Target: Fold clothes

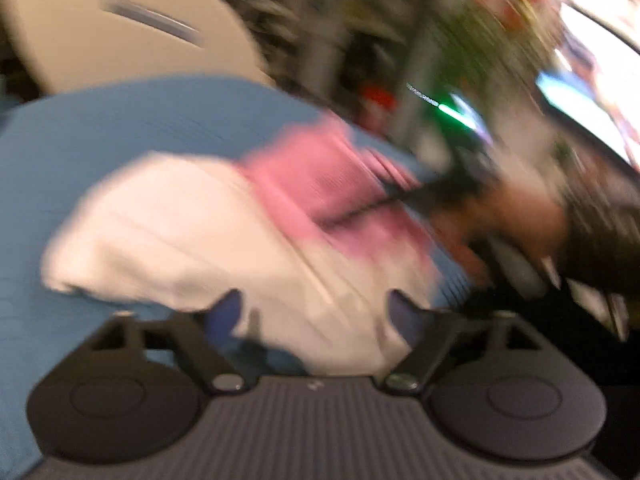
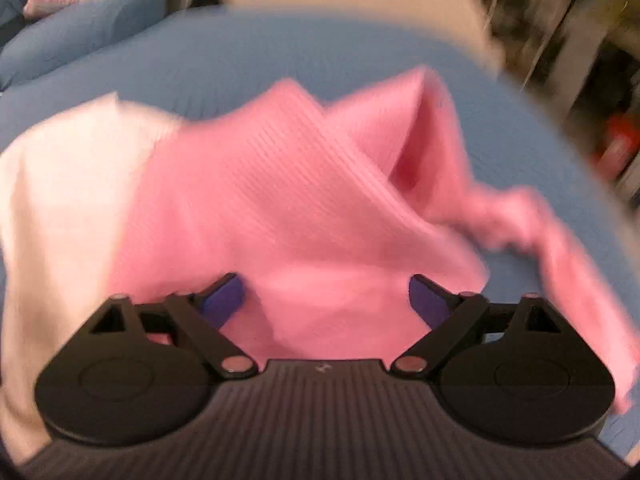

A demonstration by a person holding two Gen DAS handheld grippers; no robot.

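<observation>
Across the blue bedsheet (image 2: 280,44): a ribbed pink cloth (image 2: 280,200) and a white cloth (image 2: 60,200) lie bunched together near the middle of the bed. Blur hides whether they are one two-tone garment or two pieces.

Left gripper (image 1: 316,304): released, with the jaws standing wide. A white fold lies between and over the blue pads (image 1: 228,312), but they do not press on it.

Right gripper (image 2: 326,292): also released, as far as the right wrist view shows. The jaws are spread with pink fabric between the pads, which do not pinch it.

Why held so: both claws straddle the near hem from above, one over the white part and one over the pink. This looks like lining up to take two points on one edge, so that the fold can be carried over evenly.

Person's hand (image 1: 532,216): seen blurred at the right of the left wrist view, behind the dark shape of the other tool and close to the pink part.

Long axis: in the right wrist view the cloth runs left to right, with white at the left and pink in the middle. A narrow pink strip (image 2: 560,248), perhaps a sleeve, trails off to the right and down.

Pointing: two raised pink peaks stand up and lean away from the camera, towards the far side of the bed. The cloth is rumpled, not yet flat.

Beyond: a blue pillow (image 2: 80,32) lies at the far left.
</observation>
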